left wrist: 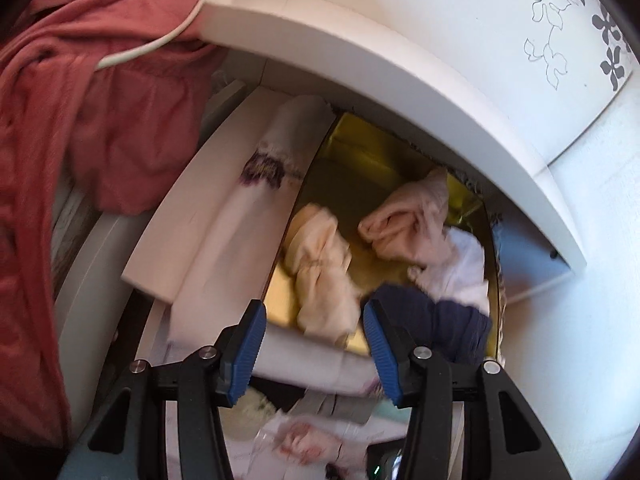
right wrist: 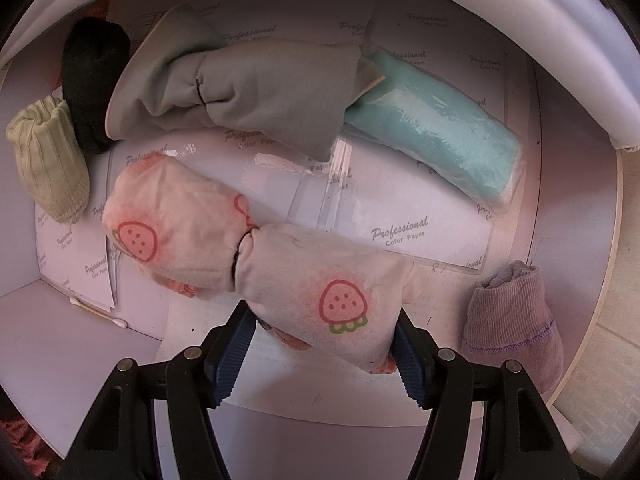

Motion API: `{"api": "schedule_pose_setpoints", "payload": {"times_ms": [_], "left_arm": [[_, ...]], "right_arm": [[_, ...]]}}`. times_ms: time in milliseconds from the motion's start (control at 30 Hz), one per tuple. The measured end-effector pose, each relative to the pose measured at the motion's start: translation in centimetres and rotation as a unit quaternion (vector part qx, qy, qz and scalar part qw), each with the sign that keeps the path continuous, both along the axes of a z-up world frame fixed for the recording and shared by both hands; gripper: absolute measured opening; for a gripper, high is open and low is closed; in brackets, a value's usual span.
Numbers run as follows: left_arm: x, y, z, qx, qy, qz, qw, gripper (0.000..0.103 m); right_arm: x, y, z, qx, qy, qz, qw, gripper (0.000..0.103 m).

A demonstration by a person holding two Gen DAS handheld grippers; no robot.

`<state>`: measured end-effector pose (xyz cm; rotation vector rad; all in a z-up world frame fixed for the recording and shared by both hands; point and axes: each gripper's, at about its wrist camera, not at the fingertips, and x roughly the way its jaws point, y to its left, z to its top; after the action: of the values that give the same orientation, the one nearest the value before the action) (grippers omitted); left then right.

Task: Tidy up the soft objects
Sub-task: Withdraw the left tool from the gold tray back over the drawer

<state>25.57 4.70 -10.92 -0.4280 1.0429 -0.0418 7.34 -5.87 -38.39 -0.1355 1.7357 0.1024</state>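
"Professional Color Paper" sheets (right wrist: 400, 216) line the white drawer (right wrist: 60, 320).

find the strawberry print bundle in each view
Left wrist: a blurred strip of the strawberry bundle at bottom centre, below the left gripper.
Right wrist: lower centre, its near end between the right gripper pads.
Shared landmark: the grey bundle, which lies beyond it.

White cable (left wrist: 160, 40), flower-patterned white panel (left wrist: 568, 32), printed paper sheets (right wrist: 400, 216), cotton swab (right wrist: 100, 314)
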Motion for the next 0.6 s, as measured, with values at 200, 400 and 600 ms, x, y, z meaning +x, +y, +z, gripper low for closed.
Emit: {"api": "schedule_pose_setpoints", "payload": {"times_ms": [200, 400, 600], "left_arm": [[-3.1, 1.1, -2.0, 0.005, 0.040, 0.005, 0.9992, 0.051], [-5.8, 1.9, -5.4, 0.010, 0.106, 0.023, 0.9941, 0.051], [-7.6, 2.4, -10.0, 0.026, 0.174, 0.015, 0.9843, 0.052]], "right_arm": [[0.0, 0.0, 0.0, 0.001, 0.000, -0.002, 1.000, 0.067], [0.0, -0.2, 0.1, 0.002, 0.000, -0.003, 1.000, 0.067], [0.0, -0.4, 0.3, 0.006, -0.003, -0.004, 1.000, 0.067]]}}
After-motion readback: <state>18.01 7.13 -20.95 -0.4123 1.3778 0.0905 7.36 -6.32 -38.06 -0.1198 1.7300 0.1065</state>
